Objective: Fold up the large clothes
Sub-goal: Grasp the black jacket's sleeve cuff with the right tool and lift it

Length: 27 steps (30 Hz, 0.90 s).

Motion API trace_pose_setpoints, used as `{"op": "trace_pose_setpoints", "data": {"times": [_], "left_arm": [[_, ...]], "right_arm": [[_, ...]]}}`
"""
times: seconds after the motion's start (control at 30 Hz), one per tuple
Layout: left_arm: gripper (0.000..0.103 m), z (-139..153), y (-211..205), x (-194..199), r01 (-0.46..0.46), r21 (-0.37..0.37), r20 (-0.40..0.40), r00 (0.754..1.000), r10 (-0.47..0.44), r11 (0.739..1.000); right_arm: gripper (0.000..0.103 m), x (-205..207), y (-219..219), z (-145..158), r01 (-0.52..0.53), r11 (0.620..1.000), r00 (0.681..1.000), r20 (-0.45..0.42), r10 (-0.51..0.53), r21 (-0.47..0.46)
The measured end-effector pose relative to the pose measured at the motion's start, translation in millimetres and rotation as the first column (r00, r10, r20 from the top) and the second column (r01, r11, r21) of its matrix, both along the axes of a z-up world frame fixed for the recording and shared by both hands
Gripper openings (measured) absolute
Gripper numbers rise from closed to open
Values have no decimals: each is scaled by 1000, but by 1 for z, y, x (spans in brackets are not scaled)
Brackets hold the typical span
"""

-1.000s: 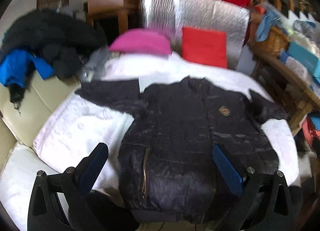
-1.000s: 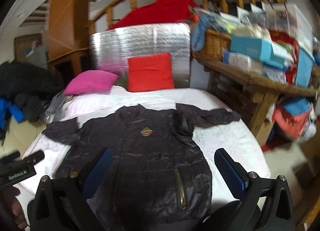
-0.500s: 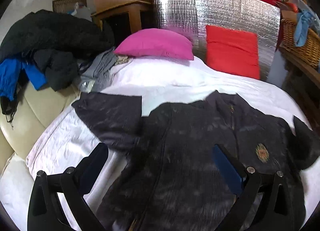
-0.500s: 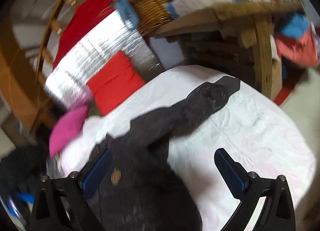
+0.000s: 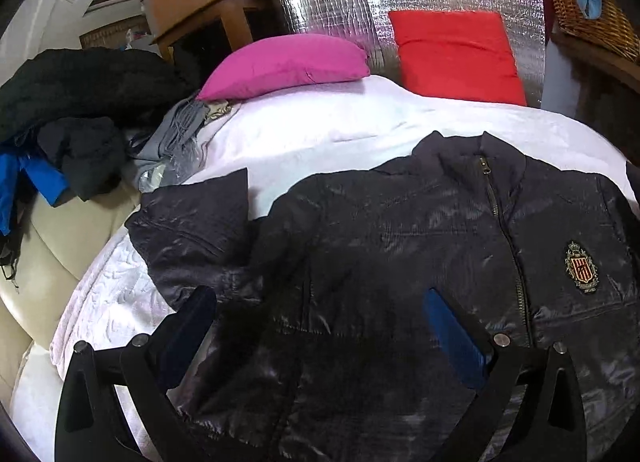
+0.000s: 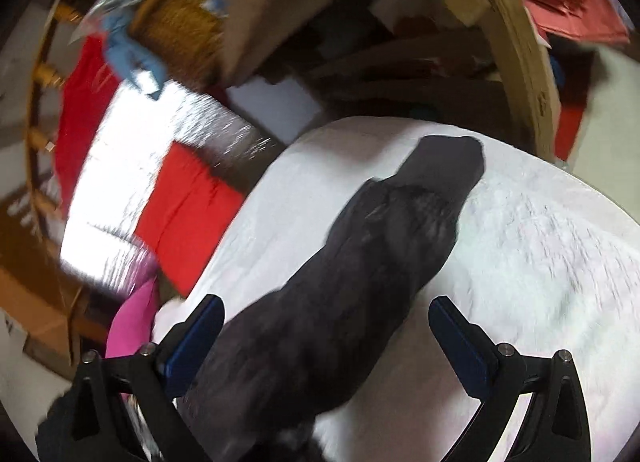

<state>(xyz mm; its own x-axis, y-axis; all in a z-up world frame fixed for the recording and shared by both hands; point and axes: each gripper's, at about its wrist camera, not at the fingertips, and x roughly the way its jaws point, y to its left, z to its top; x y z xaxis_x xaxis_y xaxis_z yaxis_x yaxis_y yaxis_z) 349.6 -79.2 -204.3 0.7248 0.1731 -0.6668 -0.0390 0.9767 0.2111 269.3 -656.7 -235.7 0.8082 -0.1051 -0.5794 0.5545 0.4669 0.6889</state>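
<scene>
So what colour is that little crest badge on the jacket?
Gold with red stripes, on the dark navy jacket; the badge shows best in the left wrist view.

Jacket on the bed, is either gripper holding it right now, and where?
Neither. The left gripper is open over the jacket body, and the right gripper is open astride one sleeve; nothing is pinched.

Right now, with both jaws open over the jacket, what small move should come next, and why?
Probably lower the right gripper onto the sleeve lying between its open jaws and close, since that sleeve stretches away from the jacket across the white cover. The left gripper holds nothing.
</scene>
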Motion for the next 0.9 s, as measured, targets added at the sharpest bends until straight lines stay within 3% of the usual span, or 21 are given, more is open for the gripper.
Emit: {"op": "trace_pose_setpoints", "data": {"times": [0.17,0.23,0.3,0.43,0.47,0.63,0.77,0.9], "left_arm": [[103,-7,-4,5,7,19,3,1000,-7,1000],[103,-10,-7,7,12,26,-1,1000,-12,1000],[103,-13,-9,9,18,33,-6,1000,-18,999],[103,-16,-11,12,21,38,-12,1000,-21,999],[103,-15,-10,12,20,36,-11,1000,-20,999],[103,-11,-5,12,4,23,3,1000,-4,1000],[103,-4,-1,9,1,4,19,1000,-1,1000],[103,1,10,8,-7,-38,12,1000,8,999]], "right_arm": [[86,15,-44,-30,100,993,994,-50,-97,62],[85,22,-58,-41,109,990,994,-38,-106,90],[77,34,-64,-50,106,991,992,-72,-101,80],[36,51,-62,-58,74,997,989,-130,-73,1],[33,54,-60,-57,63,998,988,-139,-64,-13],[25,50,-38,-20,37,992,996,-74,-46,-125],[25,47,6,30,-29,978,998,52,41,-206],[25,42,66,67,-119,954,976,143,163,-276]]}}
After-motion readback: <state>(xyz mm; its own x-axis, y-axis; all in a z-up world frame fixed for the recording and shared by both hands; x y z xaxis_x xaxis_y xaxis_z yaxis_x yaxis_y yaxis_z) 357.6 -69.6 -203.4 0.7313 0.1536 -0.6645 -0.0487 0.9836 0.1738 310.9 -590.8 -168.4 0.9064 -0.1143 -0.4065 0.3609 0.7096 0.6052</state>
